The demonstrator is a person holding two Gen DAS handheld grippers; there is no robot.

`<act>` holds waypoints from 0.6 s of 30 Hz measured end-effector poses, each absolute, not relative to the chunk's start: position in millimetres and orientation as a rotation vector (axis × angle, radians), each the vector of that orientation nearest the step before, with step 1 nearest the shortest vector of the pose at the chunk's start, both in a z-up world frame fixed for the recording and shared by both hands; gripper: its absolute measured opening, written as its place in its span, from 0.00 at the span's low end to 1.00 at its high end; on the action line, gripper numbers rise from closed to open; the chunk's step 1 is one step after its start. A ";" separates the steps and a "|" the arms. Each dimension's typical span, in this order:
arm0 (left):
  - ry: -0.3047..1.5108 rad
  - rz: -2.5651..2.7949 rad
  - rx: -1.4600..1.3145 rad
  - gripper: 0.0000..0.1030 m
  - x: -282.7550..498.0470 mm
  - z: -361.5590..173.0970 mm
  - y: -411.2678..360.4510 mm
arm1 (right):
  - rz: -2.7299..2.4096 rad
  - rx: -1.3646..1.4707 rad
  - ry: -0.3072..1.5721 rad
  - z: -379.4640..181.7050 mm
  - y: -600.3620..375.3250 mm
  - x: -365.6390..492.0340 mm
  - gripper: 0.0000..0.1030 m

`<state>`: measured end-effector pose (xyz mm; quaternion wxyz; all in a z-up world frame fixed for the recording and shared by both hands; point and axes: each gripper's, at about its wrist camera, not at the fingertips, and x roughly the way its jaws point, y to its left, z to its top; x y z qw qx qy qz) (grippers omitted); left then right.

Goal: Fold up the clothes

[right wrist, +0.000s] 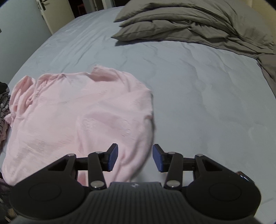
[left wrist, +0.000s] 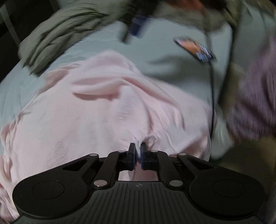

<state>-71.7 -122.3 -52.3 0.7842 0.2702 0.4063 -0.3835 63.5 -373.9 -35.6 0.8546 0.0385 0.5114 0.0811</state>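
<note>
A pale pink garment [left wrist: 96,110] lies spread and wrinkled on the blue-grey bed sheet [left wrist: 172,56]. My left gripper [left wrist: 138,150] is shut on a pinched fold of its near edge, and a bit of cloth shows between the blue pads. In the right wrist view the same pink garment [right wrist: 77,117] lies flat to the left. My right gripper [right wrist: 135,155] stands open above its right edge, pink cloth below the gap but not pressed by the fingers [right wrist: 113,157].
Grey pillows and a rumpled grey duvet [right wrist: 189,24] lie at the far side of the bed. A phone [left wrist: 195,49] with a cable lies on the sheet. Patterned dark clothes [right wrist: 4,110] sit at the left edge. A door [right wrist: 43,10] stands beyond the bed.
</note>
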 end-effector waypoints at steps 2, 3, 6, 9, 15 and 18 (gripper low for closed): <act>0.878 -0.791 0.448 0.02 -55.8 -35.2 -103.6 | 0.158 0.077 1.086 -39.3 -380.1 61.2 0.47; 0.879 -0.769 0.376 0.01 -47.8 -26.4 -92.5 | 0.154 0.077 1.092 -41.2 -382.5 60.1 0.47; 0.894 -0.693 0.116 0.01 -18.4 -4.3 -48.1 | 0.144 0.074 1.109 -47.3 -388.5 57.1 0.47; 0.900 -0.595 -0.085 0.01 5.6 7.0 -3.9 | 0.137 0.064 1.127 -52.9 -390.8 54.5 0.47; 0.955 -0.370 -0.485 0.01 40.6 -4.7 81.7 | 0.163 0.043 1.147 -59.9 -382.1 52.1 0.47; 1.020 -0.253 -0.584 0.01 49.4 -25.6 106.4 | 0.189 0.018 1.147 -62.6 -371.6 50.9 0.47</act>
